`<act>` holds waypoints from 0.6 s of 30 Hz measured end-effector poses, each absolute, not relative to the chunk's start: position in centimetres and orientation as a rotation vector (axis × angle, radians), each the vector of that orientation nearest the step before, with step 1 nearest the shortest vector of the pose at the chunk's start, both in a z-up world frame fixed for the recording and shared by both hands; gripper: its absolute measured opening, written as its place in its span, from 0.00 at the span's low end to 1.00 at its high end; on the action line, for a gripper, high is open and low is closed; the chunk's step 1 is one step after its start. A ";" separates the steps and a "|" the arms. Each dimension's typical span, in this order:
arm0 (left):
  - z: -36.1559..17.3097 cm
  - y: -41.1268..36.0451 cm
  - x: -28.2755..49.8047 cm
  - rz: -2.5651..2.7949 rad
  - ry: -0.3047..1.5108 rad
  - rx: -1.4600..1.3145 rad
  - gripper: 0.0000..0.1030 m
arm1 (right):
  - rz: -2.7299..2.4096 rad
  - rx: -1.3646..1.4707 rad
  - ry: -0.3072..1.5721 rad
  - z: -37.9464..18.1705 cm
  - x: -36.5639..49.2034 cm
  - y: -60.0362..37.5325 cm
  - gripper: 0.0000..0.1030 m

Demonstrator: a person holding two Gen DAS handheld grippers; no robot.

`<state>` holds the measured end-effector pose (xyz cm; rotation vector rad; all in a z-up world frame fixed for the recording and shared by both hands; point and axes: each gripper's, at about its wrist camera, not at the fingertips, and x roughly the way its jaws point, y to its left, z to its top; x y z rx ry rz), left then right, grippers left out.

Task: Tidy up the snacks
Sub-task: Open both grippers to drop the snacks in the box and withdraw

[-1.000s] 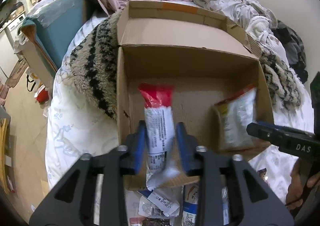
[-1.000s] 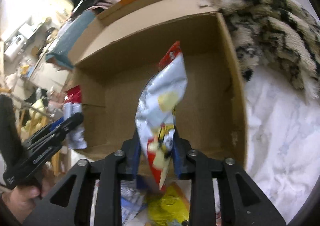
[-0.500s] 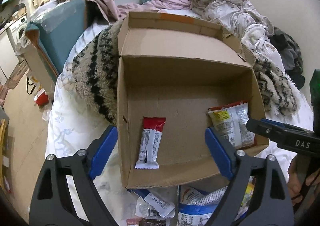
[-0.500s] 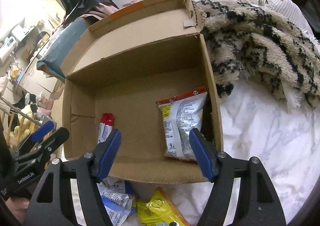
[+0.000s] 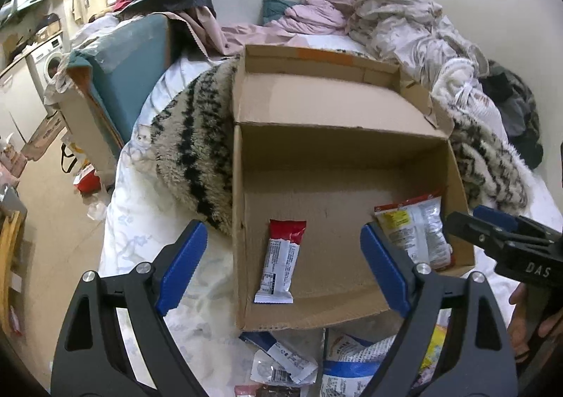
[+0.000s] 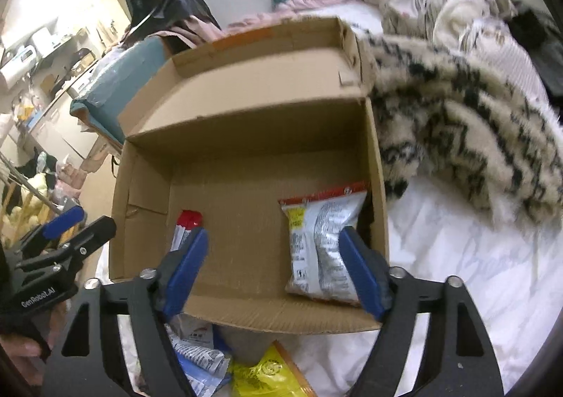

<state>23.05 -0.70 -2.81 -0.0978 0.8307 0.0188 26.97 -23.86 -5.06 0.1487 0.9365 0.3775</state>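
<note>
Cardboard box [image 5: 337,136] floor lies bare between bar [image 5: 281,258] and bag [image 5: 415,231].

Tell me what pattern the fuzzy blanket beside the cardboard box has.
Cream with black zigzag stripes; the fuzzy blanket shows best in the right wrist view.

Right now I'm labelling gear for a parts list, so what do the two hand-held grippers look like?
Both look alike. The left hand-held gripper has two black triangular-cutout fingers with silver screws and blue pads. The right hand-held gripper has the same black frame and blue pads. White lettering shows on their sides: "DAS" on the right one, "GenRobot.AI" on the left. No cables or sleeves are visible.
</note>
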 end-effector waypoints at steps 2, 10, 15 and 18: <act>-2.8 -0.4 22.6 0.002 0.841 -0.103 0.84 | 0.381 0.176 0.933 -4.4 26.4 -24.2 0.81; -1.8 0.8 20.3 0.001 0.846 -0.097 0.84 | 0.387 0.176 0.876 -0.8 23.2 -24.7 0.83; -1.6 1.8 18.2 0.023 0.868 -0.109 0.84 | 0.382 0.164 0.836 0.1 20.3 -25.1 0.83; -1.6 2.3 16.8 0.032 0.882 -0.137 0.84 | 0.391 0.190 0.869 -0.4 19.1 -25.5 0.83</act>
